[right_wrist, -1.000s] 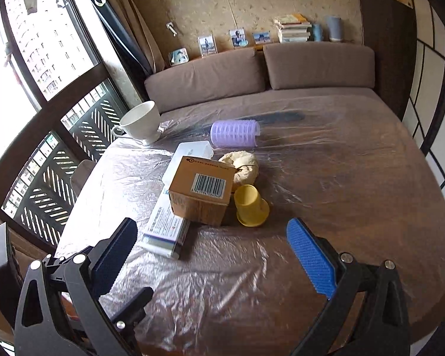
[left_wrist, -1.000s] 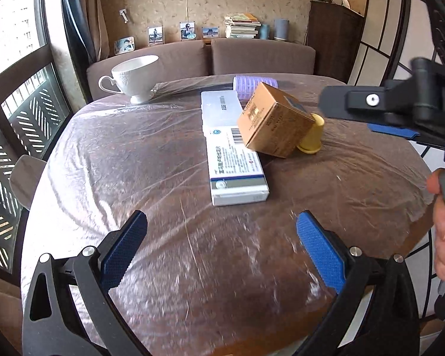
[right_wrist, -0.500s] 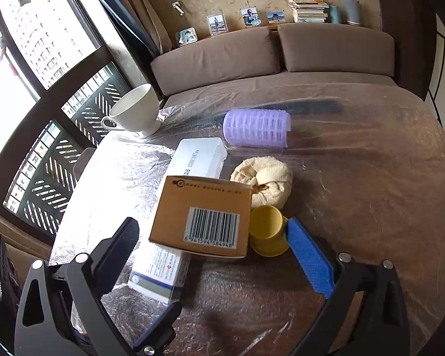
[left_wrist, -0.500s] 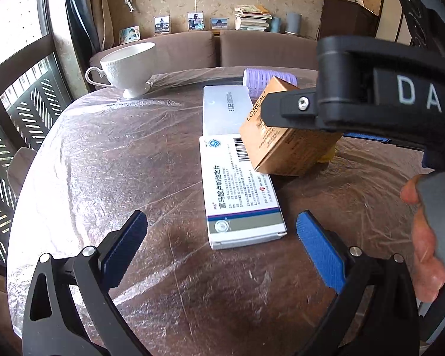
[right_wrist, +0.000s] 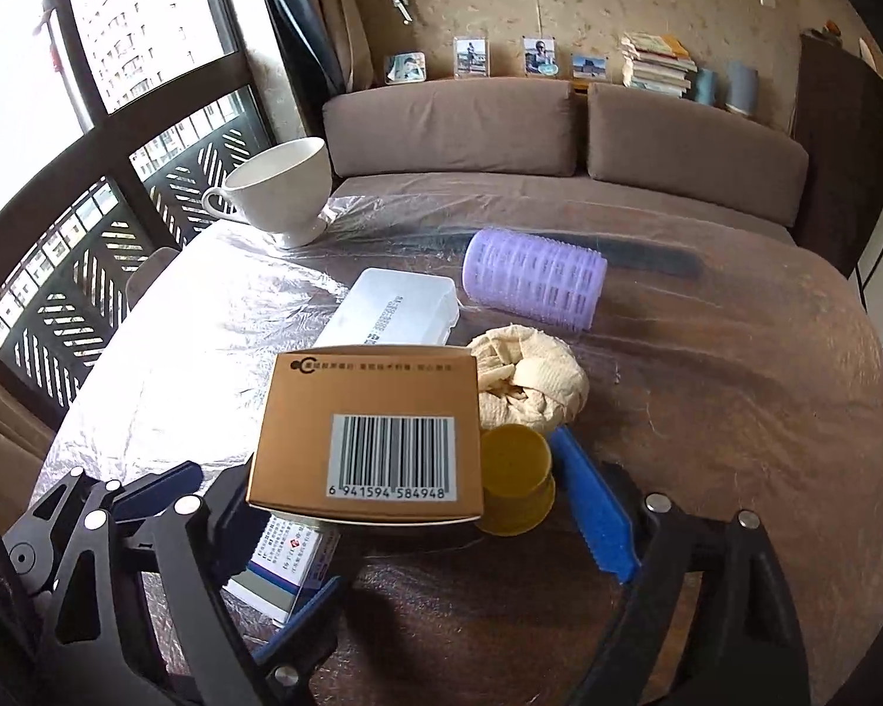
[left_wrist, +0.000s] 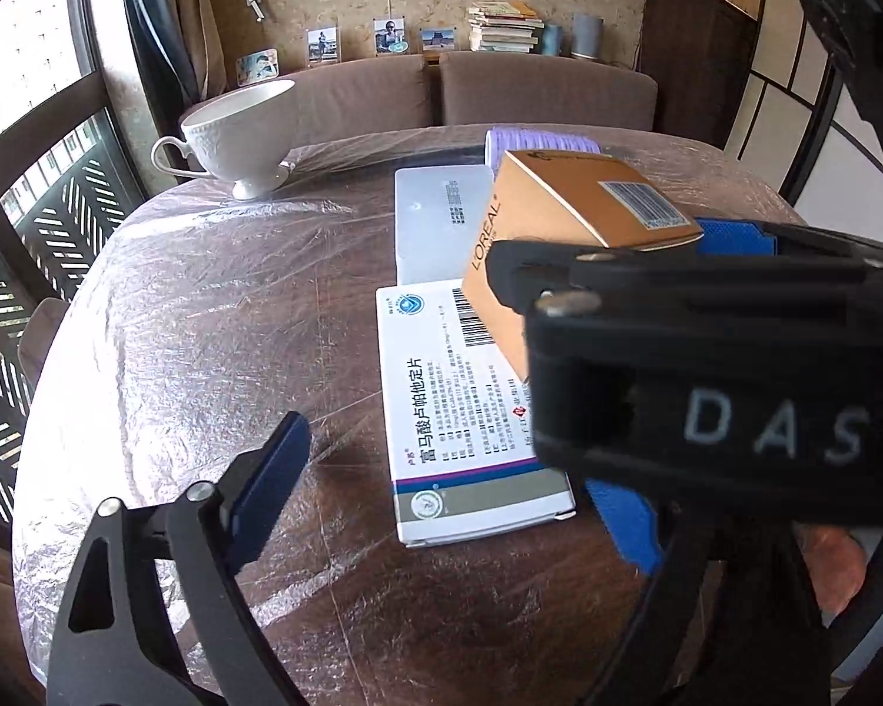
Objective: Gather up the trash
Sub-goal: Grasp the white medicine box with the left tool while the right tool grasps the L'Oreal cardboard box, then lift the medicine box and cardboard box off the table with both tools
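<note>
Right gripper [right_wrist: 406,523] is straddling the brown box [right_wrist: 371,429] and yellow cup [right_wrist: 515,479], fingers spread. Left gripper [left_wrist: 447,494] is flanking the white carton [left_wrist: 471,412], fingers apart.

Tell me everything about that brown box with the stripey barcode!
The brown box looks like cardboard, with a white barcode label on its top face and L'OREAL printed down one side. It sits closed and tilted, propped on the white medicine box, right beside the yellow cup. The right claw is open around it, blue pads on either side, not yet squeezing.
</note>
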`<control>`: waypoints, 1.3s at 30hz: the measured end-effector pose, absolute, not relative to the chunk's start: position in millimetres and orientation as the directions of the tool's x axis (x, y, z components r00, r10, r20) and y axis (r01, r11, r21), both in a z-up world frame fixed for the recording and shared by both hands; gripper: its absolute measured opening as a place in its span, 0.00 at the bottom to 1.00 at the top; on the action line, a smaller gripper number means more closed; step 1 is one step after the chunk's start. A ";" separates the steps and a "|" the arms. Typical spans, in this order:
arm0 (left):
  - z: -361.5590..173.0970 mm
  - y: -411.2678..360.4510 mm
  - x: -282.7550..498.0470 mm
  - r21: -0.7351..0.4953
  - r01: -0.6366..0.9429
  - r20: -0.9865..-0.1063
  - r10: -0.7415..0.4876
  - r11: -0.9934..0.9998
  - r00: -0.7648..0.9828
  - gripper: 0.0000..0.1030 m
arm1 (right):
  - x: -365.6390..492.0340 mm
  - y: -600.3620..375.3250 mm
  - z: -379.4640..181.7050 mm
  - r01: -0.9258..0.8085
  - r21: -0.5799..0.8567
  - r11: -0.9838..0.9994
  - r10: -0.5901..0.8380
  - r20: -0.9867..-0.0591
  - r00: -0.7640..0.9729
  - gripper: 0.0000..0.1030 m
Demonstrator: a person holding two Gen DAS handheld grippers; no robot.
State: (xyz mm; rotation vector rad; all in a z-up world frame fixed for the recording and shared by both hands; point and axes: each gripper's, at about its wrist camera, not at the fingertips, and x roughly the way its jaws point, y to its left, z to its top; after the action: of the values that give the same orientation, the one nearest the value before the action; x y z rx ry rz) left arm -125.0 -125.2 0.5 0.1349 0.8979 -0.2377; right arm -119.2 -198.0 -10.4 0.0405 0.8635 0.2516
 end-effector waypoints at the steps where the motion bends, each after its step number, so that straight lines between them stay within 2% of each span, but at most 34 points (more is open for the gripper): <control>1: 0.7 -124.9 -124.0 0.006 0.262 -0.786 -0.158 0.965 0.598 0.82 | -120.8 -198.5 -10.0 -0.205 0.130 0.970 0.232 -0.745 0.626 0.83; 5: 1.0 -124.9 -120.2 -0.003 0.264 -0.783 -0.166 0.964 0.599 0.70 | -128.2 -207.1 -5.2 -0.204 0.156 0.966 0.252 -0.728 0.637 0.83; 9: 3.1 -125.0 -120.5 -0.006 0.275 -0.782 -0.176 0.961 0.598 0.51 | -137.2 -220.6 2.9 -0.195 0.202 0.960 0.280 -0.708 0.648 0.83; 18: 3.1 -117.5 -123.5 -0.041 0.264 -0.778 -0.196 0.964 0.597 0.51 | -164.7 -237.8 15.8 -0.207 0.248 0.946 0.322 -0.668 0.671 0.83; 30: 4.4 -116.3 -133.1 -0.048 0.272 -0.777 -0.207 0.961 0.594 0.51 | -192.9 -245.6 20.8 -0.218 0.264 0.940 0.340 -0.662 0.668 0.83; 39: 4.2 -119.1 -137.6 -0.039 0.282 -0.779 -0.206 0.959 0.593 0.51 | -186.5 -237.9 -1.8 -0.217 0.190 0.958 0.286 -0.720 0.633 0.83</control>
State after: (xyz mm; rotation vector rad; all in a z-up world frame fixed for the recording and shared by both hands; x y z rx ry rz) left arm -137.6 -119.1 4.2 0.0921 0.8927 -0.2840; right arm -186.5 -237.9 -1.8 0.0878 0.8381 0.2883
